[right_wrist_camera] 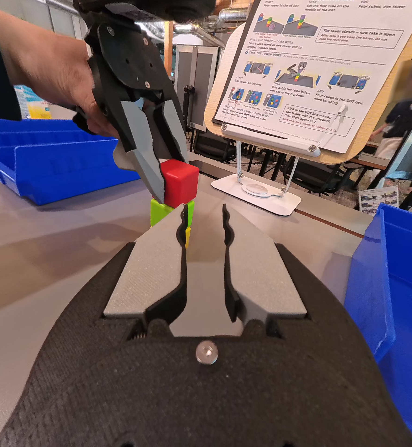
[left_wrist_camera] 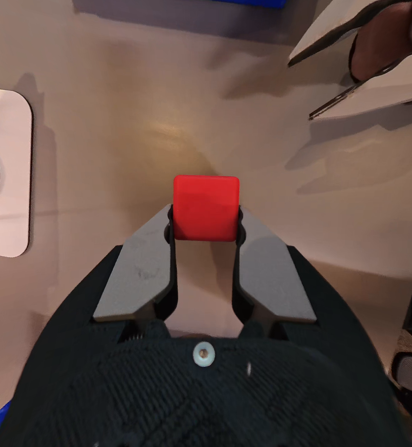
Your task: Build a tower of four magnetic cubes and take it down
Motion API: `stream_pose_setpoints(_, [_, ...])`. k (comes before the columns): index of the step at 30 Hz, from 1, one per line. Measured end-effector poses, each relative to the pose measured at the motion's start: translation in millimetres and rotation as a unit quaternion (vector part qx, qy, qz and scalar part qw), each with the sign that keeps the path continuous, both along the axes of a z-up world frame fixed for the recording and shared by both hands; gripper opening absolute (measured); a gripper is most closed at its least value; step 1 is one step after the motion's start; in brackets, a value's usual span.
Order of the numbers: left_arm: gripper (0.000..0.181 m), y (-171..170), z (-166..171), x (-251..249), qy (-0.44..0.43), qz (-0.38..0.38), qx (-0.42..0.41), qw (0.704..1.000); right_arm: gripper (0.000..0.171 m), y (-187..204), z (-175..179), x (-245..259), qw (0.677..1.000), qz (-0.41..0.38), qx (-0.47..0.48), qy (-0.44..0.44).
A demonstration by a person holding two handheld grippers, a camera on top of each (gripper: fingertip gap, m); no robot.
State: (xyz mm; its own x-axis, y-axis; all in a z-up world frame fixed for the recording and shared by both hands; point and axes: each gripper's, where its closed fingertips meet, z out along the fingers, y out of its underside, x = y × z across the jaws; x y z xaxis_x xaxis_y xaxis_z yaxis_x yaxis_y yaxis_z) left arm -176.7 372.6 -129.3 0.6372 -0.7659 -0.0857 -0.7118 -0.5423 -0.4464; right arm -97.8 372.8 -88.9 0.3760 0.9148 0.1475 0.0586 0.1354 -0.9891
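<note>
Red cube on top — we see the left gripper (right_wrist_camera: 173,179) clamping it.

The red cube (right_wrist_camera: 181,184) sits on the green cube (right_wrist_camera: 160,212), with a yellow cube (right_wrist_camera: 187,238) just showing beneath, all on the grey mat (right_wrist_camera: 55,242). The right gripper (right_wrist_camera: 203,210) hangs spread and empty just beside the stack — blue bins (right_wrist_camera: 55,164) flank us.

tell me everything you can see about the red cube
The red cube is a smooth, matte, plastic-looking block with rounded edges and corners. It sits level as the top visible piece of the stack, directly above the green cube, with a yellow cube lower down. The left tongs are shut on it, fingers pressing its two opposite sides. The right tongs are open and apart from it.
</note>
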Motion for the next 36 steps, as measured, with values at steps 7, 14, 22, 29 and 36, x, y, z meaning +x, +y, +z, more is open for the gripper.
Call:
stream_pose_setpoints(7, [0.048,-1,0,3,-0.019,-0.001,-0.002,1.000,0.026,1,0,0,1.000,-0.001,-0.002,0.000])
stream_pose_setpoints(14, [0.096,6,22,6,-0.063,0.027,0.022,0.997,0.026,1,-1,0,1.000,-0.001,-0.002,-0.003])
stream_pose_setpoints(22, [0.103,1,94,-22,-0.116,0.087,0.153,0.978,0.026,1,-6,-2,1.000,-0.001,-0.003,-0.011])
stream_pose_setpoints(29, [0.101,-24,158,-160,-0.103,0.307,0.306,0.895,0.026,0,-10,-6,1.000,-0.001,0.002,-0.025])
stream_pose_setpoints(36, [0.096,-57,122,-275,-0.061,0.476,0.276,0.833,0.026,-1,-17,-11,0.999,0.000,0.008,-0.045])
